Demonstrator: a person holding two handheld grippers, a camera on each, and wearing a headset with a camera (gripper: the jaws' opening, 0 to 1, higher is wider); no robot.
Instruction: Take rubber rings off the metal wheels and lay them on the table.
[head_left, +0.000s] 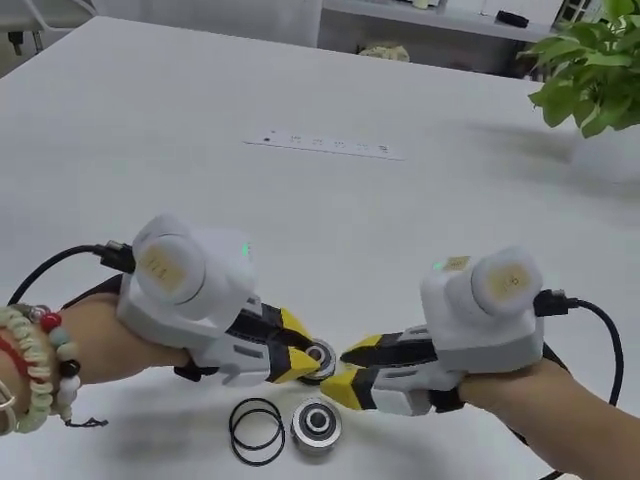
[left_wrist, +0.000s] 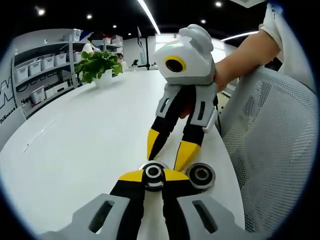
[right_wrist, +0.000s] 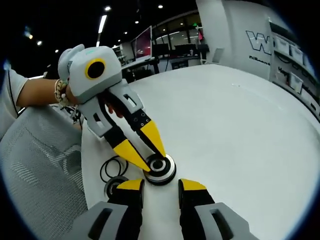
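My left gripper (head_left: 310, 360) is shut on a small metal wheel (head_left: 323, 355), held just above the white table (head_left: 330, 220). In the left gripper view its yellow tips (left_wrist: 153, 176) clamp the wheel (left_wrist: 152, 171) from both sides. My right gripper (head_left: 350, 368) faces it, open, with its tips close to the wheel; the right gripper view shows the empty gap (right_wrist: 161, 185) just short of the wheel (right_wrist: 164, 170). A second metal wheel (head_left: 316, 425) lies on the table near the front edge. Two black rubber rings (head_left: 257, 430) lie overlapped beside it.
A flat white strip (head_left: 325, 145) lies mid-table. A green plant (head_left: 590, 60) stands at the far right. A grey mesh chair (left_wrist: 270, 130) is close behind the table's near edge. Shelves with bins (left_wrist: 40, 65) line the wall.
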